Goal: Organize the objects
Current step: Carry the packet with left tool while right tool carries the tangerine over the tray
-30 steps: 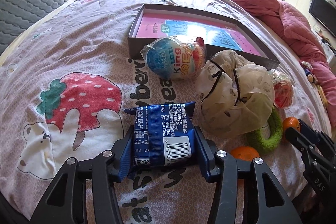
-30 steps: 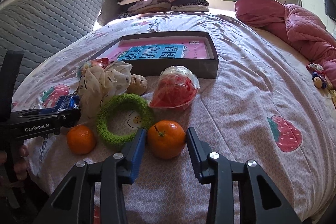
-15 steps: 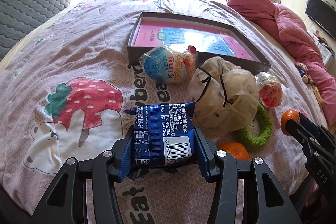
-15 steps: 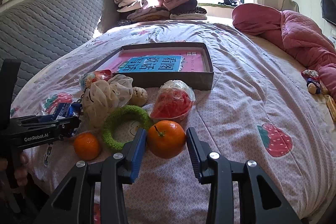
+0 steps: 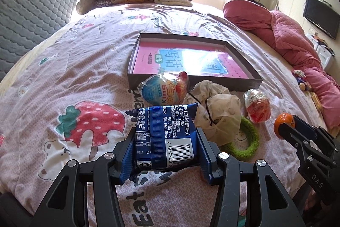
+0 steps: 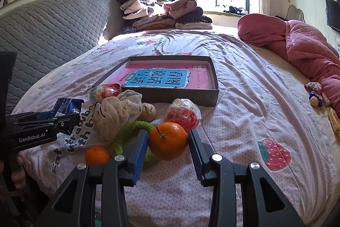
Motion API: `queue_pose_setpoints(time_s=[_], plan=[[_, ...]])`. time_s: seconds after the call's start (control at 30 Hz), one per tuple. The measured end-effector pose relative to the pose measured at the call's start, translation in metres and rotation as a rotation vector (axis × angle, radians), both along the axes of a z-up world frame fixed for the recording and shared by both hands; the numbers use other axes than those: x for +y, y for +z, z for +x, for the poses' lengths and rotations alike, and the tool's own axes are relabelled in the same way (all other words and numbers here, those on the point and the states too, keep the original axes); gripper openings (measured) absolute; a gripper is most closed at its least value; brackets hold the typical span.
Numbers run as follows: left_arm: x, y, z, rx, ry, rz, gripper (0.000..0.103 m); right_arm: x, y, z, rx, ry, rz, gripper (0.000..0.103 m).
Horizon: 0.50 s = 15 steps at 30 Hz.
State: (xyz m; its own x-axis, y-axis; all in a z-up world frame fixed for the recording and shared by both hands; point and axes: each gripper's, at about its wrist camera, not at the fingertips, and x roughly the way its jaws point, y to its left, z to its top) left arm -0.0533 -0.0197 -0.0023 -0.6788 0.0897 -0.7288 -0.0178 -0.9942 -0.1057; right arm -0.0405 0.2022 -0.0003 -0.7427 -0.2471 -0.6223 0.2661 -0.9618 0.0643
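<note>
My left gripper (image 5: 165, 152) is shut on a blue snack packet (image 5: 164, 137), held above the bedspread. My right gripper (image 6: 167, 148) is shut on an orange (image 6: 168, 140), lifted off the bed. The same orange (image 5: 283, 124) shows at the right edge of the left wrist view, and the blue packet (image 6: 63, 107) at the left of the right wrist view. Ahead lies a shallow grey box (image 5: 255, 83) with a pink and blue book inside. Before it lie a round snack bag (image 5: 163, 89), a crumpled cream bag (image 5: 221, 114), a green ring (image 5: 248, 142) and a red wrapped snack (image 5: 258, 109).
A second small orange (image 6: 97, 155) and a potato (image 6: 148, 111) lie near the green ring (image 6: 136, 128). Folded clothes (image 6: 161, 12) are stacked at the bed's far end, a pink quilt (image 6: 297, 50) at the right. A person's hand (image 6: 17, 169) holds the left gripper's handle.
Both grippers have risen with their loads, the blue packet and the orange. The bed's objects sit lower and farther in both views.
</note>
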Motion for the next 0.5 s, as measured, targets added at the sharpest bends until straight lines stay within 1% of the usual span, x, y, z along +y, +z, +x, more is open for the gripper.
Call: queue_pose_setpoints(time_s=[0.23, 0.5], plan=[[0.003, 0.009, -0.006, 0.019, -0.011, -0.003, 0.053, -0.004, 0.005, -0.007, 0.012, 0.011, 0.002, 0.04], [0.01, 0.015, -0.026, 0.029, -0.033, -0.002, 0.053, -0.01, 0.011, -0.023, 0.024, 0.02, 0.011, 0.04]])
